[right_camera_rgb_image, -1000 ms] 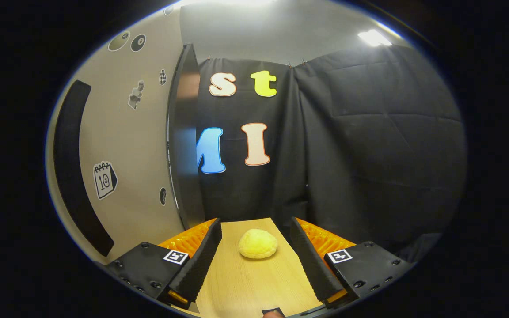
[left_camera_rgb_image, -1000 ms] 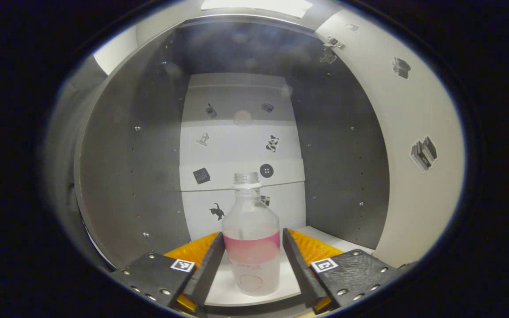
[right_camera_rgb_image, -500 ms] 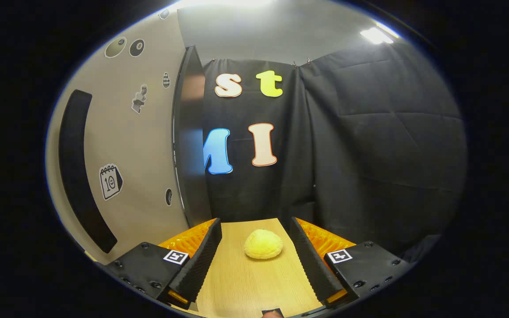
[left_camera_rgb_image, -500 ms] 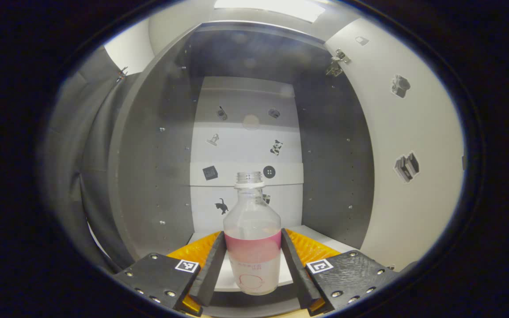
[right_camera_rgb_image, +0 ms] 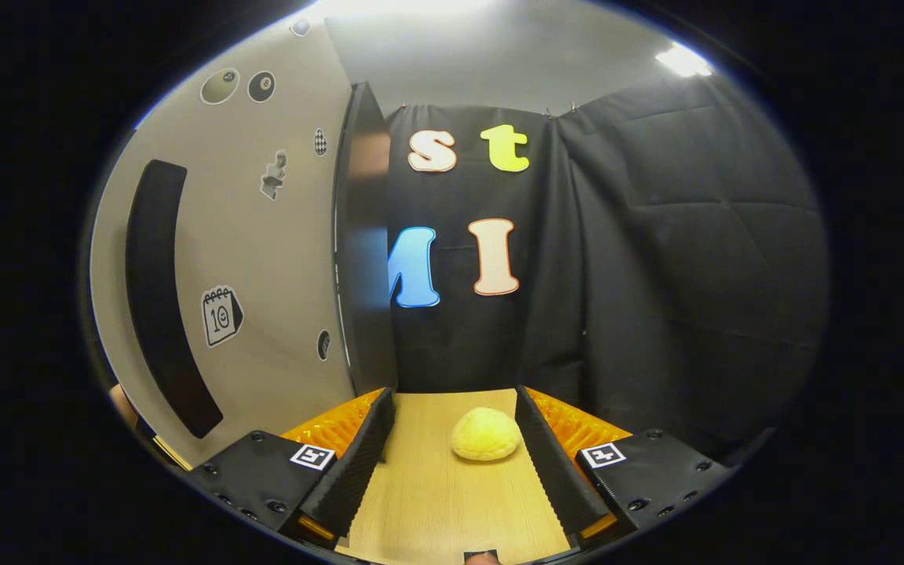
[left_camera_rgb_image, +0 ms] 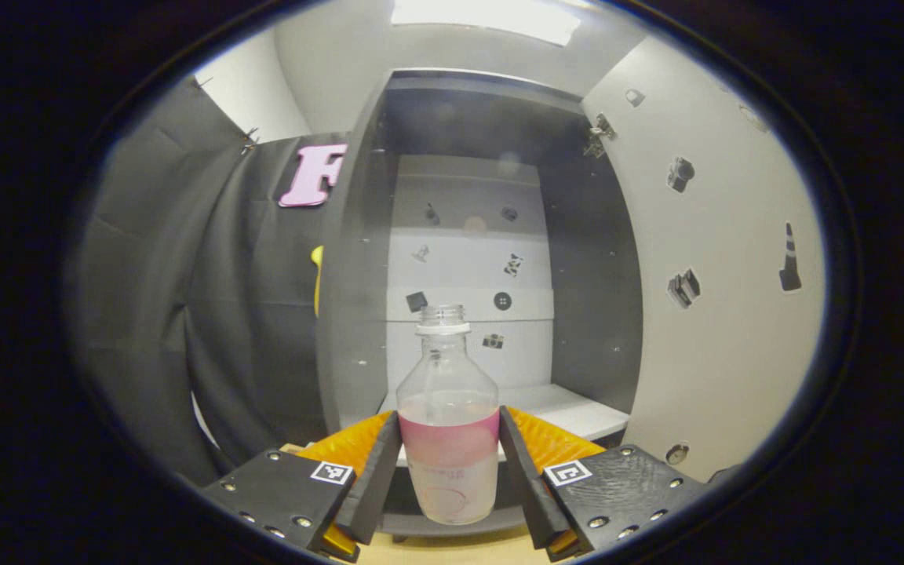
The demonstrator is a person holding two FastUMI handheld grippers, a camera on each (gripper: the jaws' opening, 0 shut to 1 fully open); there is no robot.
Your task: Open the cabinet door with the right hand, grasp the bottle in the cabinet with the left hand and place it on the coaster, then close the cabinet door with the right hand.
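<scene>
Fingers of the left gripper [left_camera_rgb_image: 450, 463] press on both sides of the bottle [left_camera_rgb_image: 447, 428] at its pink band, so the clear, uncapped bottle is held upright, in front of the open cabinet [left_camera_rgb_image: 468, 259] and above the front edge of its white shelf [left_camera_rgb_image: 570, 408]. Whether its base has fully cleared that edge cannot be told from the left gripper view. The cabinet door [left_camera_rgb_image: 719, 259] stands swung out on the right of that view. In the right gripper view the right gripper [right_camera_rgb_image: 452, 463] holds its fingers wide apart with nothing between them, hovering over the wooden table [right_camera_rgb_image: 436, 502], where a yellow rounded object [right_camera_rgb_image: 486, 434] lies just ahead; the door's edge [right_camera_rgb_image: 366, 235] and outer face with a dark handle [right_camera_rgb_image: 158, 290] rise at the left. The step in hand looks like carrying the bottle to the coaster, whose spot these views do not settle. Done well, that means keeping the bottle vertical since it has no cap, keeping the grip firm on the band, lifting clear of the shelf lip, and steering away from the door before lowering gently.
</scene>
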